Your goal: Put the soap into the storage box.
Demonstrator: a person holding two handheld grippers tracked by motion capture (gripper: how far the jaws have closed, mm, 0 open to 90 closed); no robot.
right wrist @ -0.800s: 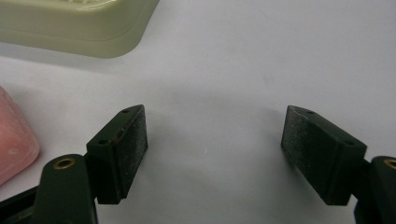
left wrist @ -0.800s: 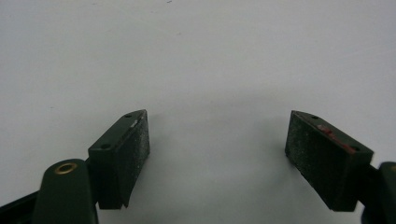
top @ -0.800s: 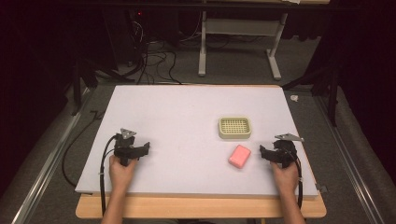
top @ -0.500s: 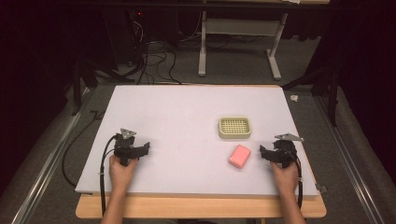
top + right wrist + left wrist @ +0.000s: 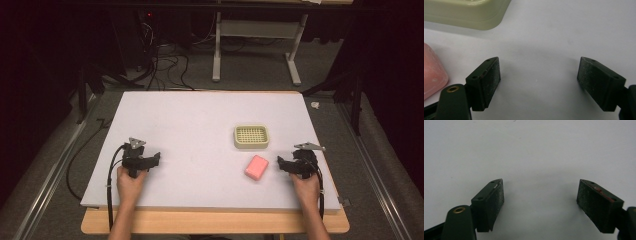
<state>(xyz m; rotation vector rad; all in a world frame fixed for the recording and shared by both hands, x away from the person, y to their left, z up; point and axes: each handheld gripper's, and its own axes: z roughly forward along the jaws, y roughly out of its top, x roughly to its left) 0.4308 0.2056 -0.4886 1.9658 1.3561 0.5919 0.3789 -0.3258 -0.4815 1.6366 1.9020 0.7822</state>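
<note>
White tabletop [image 5: 190, 130] unchanged since earlier; my right gripper [image 5: 281, 163] gapes empty beside pink rectangular soap bar [image 5: 256, 167]; left gripper [image 5: 155, 159] wide; grasp pending

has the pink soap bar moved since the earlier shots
No. In the high view the pink soap bar lies at the same spot on the white board, just below and beside the green soap dish, as before, apart from the right claw.

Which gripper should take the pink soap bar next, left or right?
Right, probably. The right gripper sits just beside the pink soap bar, jaws open and empty, with the bar at the edge of its own view. The left gripper is far across the white board, also open and empty.
</note>
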